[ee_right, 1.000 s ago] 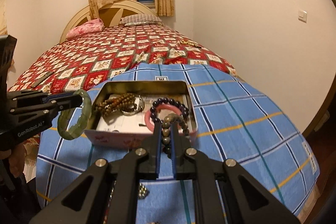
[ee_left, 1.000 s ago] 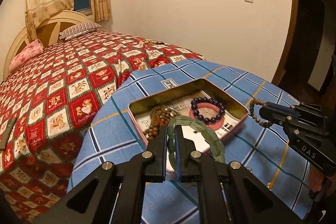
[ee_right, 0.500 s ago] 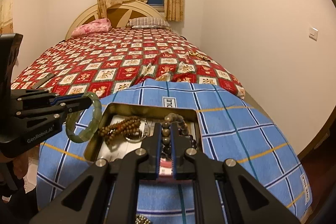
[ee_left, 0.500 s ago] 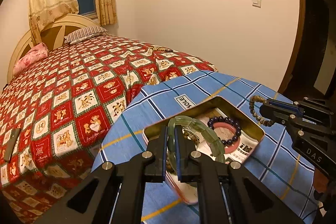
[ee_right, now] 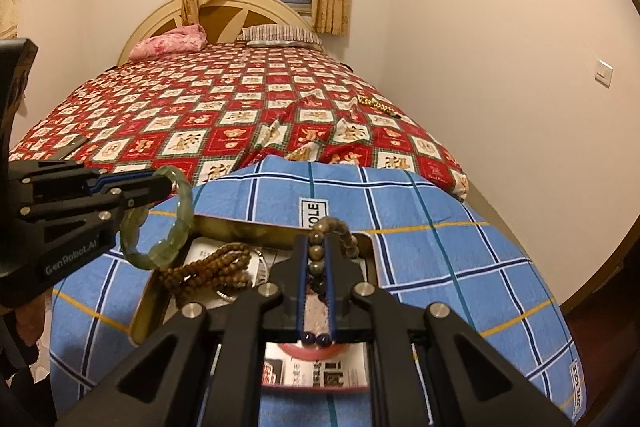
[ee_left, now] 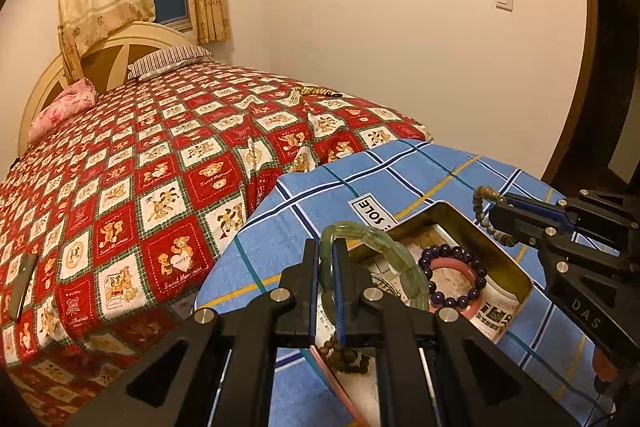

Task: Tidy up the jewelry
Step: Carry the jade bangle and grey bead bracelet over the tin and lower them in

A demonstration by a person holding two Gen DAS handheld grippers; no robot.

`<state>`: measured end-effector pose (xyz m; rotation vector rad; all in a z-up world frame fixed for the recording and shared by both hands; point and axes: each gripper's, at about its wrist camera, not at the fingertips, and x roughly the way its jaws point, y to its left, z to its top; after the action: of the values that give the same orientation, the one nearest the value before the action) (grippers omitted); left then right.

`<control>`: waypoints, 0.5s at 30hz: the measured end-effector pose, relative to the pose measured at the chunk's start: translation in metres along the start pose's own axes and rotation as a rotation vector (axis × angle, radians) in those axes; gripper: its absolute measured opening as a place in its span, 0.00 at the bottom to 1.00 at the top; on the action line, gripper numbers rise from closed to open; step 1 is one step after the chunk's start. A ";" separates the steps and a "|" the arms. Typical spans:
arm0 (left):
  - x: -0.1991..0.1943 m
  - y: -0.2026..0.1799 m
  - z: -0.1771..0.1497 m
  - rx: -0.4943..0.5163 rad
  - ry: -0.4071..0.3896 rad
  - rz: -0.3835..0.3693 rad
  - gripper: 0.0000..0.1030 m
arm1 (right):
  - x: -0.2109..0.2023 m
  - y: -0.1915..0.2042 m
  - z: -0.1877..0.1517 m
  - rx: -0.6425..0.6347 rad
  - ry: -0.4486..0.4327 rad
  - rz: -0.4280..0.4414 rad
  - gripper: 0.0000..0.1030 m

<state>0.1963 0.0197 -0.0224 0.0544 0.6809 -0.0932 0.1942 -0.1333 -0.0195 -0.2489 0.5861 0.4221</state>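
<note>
Both grippers have carried forward over the tin (ee_right: 240,227), the left gripper (ee_left: 327,259) clamped on the green bangle (ee_left: 384,247) and the right gripper (ee_right: 316,259) pinching the bead bracelet (ee_right: 332,227), each poised for dropping in.

We see a bed (ee_right: 200,131) in a red bear-print quilt (ee_left: 160,187), a blue checked cloth (ee_right: 440,247) spread at its foot, an open tin (ee_right: 240,227) on the cloth.

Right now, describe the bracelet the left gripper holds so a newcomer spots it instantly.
Find the blue plaid cloth at the bed's foot, then the open metal tin on it. Hanging over the tin's near-left corner, clamped in the left gripper, is the translucent pale green bangle of chunky segments, unlike the round-bead bracelets nearby.
</note>
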 end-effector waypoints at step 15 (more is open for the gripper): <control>0.033 -0.011 -0.003 0.027 0.057 0.021 0.06 | 0.035 -0.003 -0.006 -0.003 0.067 -0.020 0.10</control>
<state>0.2189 0.0063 -0.0454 0.0906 0.7358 -0.0805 0.2188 -0.1275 -0.0445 -0.2720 0.6482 0.3962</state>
